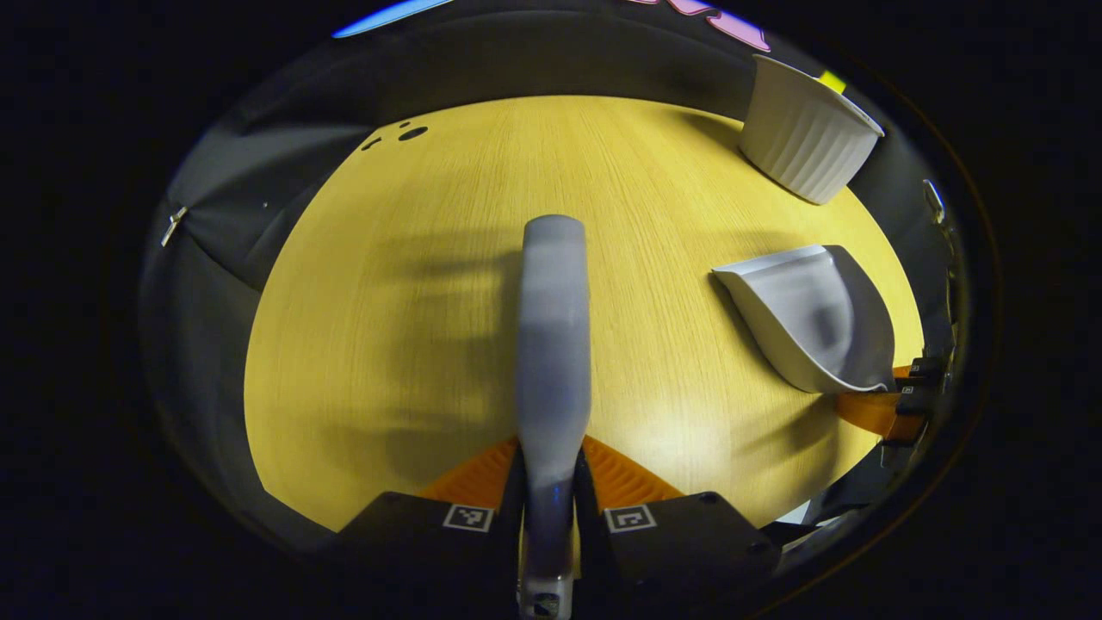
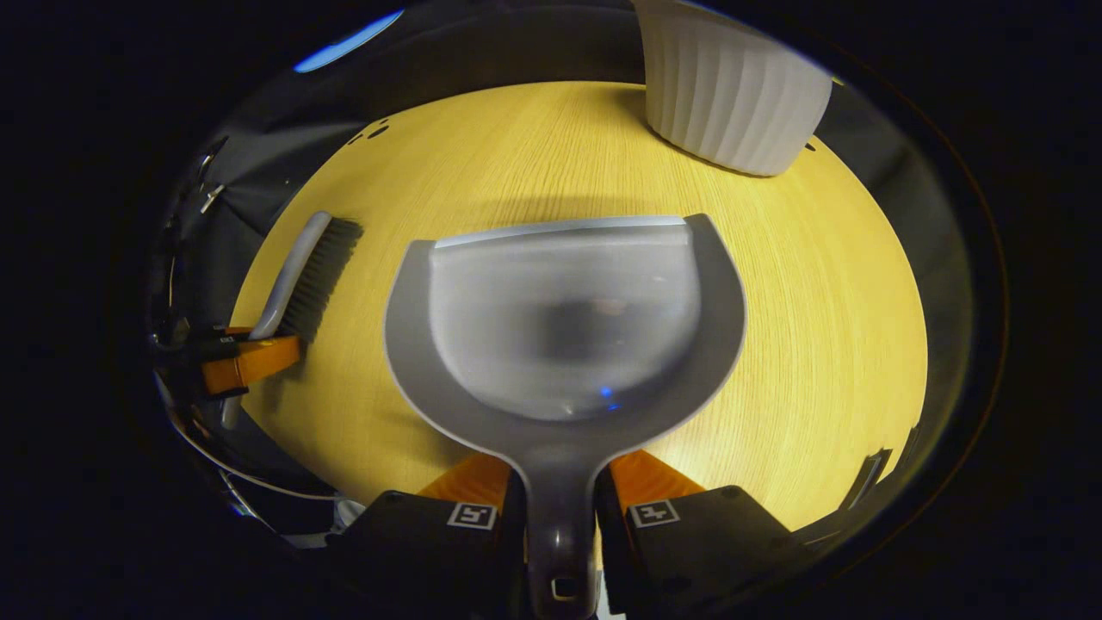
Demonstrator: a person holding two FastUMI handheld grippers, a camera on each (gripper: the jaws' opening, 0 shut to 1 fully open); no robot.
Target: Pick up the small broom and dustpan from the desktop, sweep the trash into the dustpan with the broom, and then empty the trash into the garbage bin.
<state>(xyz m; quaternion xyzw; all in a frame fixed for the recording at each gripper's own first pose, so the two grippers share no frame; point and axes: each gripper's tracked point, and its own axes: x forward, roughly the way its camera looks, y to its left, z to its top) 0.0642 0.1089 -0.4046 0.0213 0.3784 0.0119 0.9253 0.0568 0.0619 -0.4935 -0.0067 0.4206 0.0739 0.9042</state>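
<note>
Left gripper [image 1: 551,482]: fingers are clamped on the handle of the broom [image 1: 553,344], which is held above the tabletop [image 1: 413,284].
Right gripper [image 2: 558,495]: fingers are clamped on the handle of the dustpan [image 2: 564,327], its open lip pointed toward the far edge.
Bin [image 2: 732,90]: a white ribbed bin is seen at the far right corner of the tabletop, just beyond the dustpan.
Trash: dark specks [image 1: 411,133] are seen at the far left edge.
Obstruction: nothing is seen between dustpan and bin.

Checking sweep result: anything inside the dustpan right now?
The dustpan pan looks mostly bare; a faint small speck sits near its middle, too blurred to identify. Its handle is clamped in the right gripper jaws. The desktop under it is hidden.
</note>
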